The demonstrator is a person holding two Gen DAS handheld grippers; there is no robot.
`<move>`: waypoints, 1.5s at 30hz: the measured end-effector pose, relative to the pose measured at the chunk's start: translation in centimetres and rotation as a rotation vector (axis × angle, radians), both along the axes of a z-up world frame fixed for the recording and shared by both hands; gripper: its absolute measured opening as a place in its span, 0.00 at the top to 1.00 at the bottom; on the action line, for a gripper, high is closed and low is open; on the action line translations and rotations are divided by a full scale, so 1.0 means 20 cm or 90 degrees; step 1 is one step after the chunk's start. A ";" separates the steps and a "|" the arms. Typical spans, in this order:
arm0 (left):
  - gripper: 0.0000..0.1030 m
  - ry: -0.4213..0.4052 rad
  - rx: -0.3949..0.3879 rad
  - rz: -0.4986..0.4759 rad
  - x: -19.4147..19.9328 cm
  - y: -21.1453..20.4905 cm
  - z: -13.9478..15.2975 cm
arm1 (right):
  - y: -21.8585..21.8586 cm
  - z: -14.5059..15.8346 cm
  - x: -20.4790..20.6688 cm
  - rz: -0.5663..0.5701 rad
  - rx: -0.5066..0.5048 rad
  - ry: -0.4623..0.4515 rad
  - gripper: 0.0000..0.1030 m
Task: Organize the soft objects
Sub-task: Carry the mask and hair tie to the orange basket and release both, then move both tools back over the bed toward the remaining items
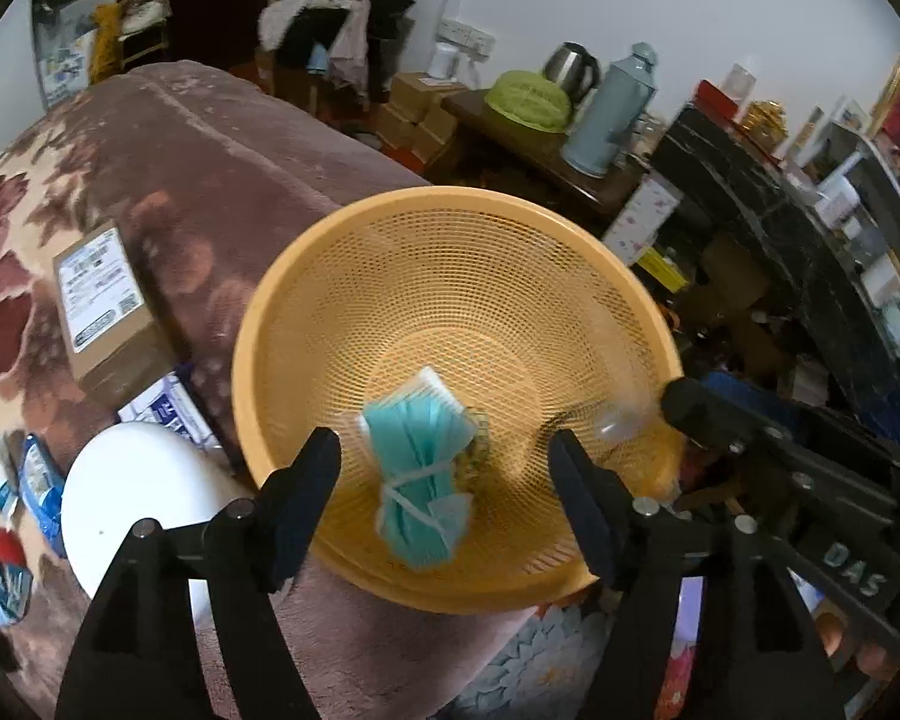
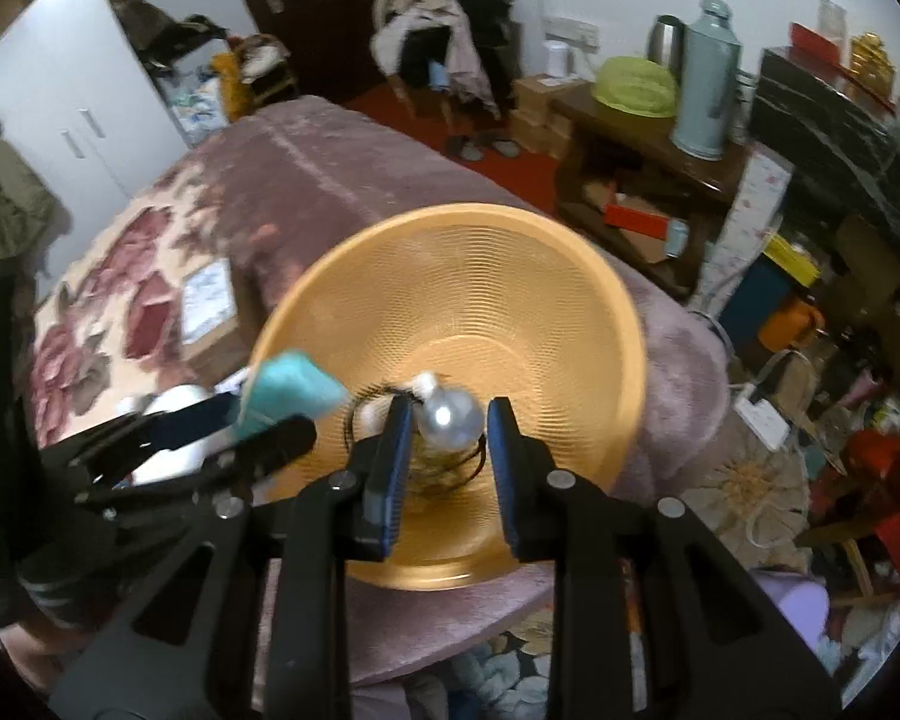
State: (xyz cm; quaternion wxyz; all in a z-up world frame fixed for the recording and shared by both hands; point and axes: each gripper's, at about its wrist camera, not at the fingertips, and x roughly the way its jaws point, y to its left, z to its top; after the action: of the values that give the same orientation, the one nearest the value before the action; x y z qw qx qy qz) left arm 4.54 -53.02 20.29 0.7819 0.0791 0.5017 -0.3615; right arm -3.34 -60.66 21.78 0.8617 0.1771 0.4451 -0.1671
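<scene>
Left tongs (image 1: 444, 471) spread over the teal masks (image 1: 420, 474) in the orange basket (image 1: 330, 276); right tongs (image 2: 447, 438) slightly apart around a silver ball (image 2: 450, 420), not pressing it

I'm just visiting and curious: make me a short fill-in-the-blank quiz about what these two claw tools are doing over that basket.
1. Both grippers hang over an orange ____ basket on the blanket.
2. Between the left gripper fingers is a bundle of ____ masks, free of the pads.
3. Between the right gripper fingers sits a shiny ____ ball.
4. Left of the basket lies a cardboard ____.

Missing words: mesh; teal; silver; box
</scene>
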 end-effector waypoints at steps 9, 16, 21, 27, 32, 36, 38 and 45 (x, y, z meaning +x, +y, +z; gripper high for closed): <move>0.02 -0.028 -0.004 0.052 0.05 0.19 0.03 | -0.01 -0.01 -0.04 -0.020 0.005 0.000 0.05; 0.01 -0.045 0.027 0.070 0.05 0.31 0.04 | 0.08 -0.03 -0.05 0.013 -0.009 0.023 0.00; 0.01 -0.043 0.023 0.085 0.05 0.40 0.06 | 0.14 -0.01 -0.06 0.022 -0.012 0.027 0.00; 0.01 -0.047 0.015 0.101 0.04 0.53 0.09 | 0.23 0.02 -0.05 0.036 -0.024 0.031 0.00; 0.01 -0.053 0.009 0.114 0.03 0.63 0.12 | 0.33 0.05 -0.03 0.057 -0.035 0.030 0.00; 0.01 -0.062 0.010 0.126 0.02 0.74 0.13 | 0.41 0.06 -0.01 0.071 -0.042 0.028 0.00; 0.01 -0.063 0.009 0.133 0.02 0.79 0.14 | 0.45 0.07 0.00 0.080 -0.046 0.028 0.00; 0.01 -0.060 0.006 0.165 0.05 0.99 0.14 | 0.63 0.07 0.05 0.115 -0.057 0.032 0.00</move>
State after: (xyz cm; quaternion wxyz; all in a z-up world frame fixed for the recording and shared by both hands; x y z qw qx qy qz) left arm 5.62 -33.28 23.12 0.8445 0.0341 0.4716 -0.2513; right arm -2.44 -48.07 23.16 0.8690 0.0931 0.4726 -0.1127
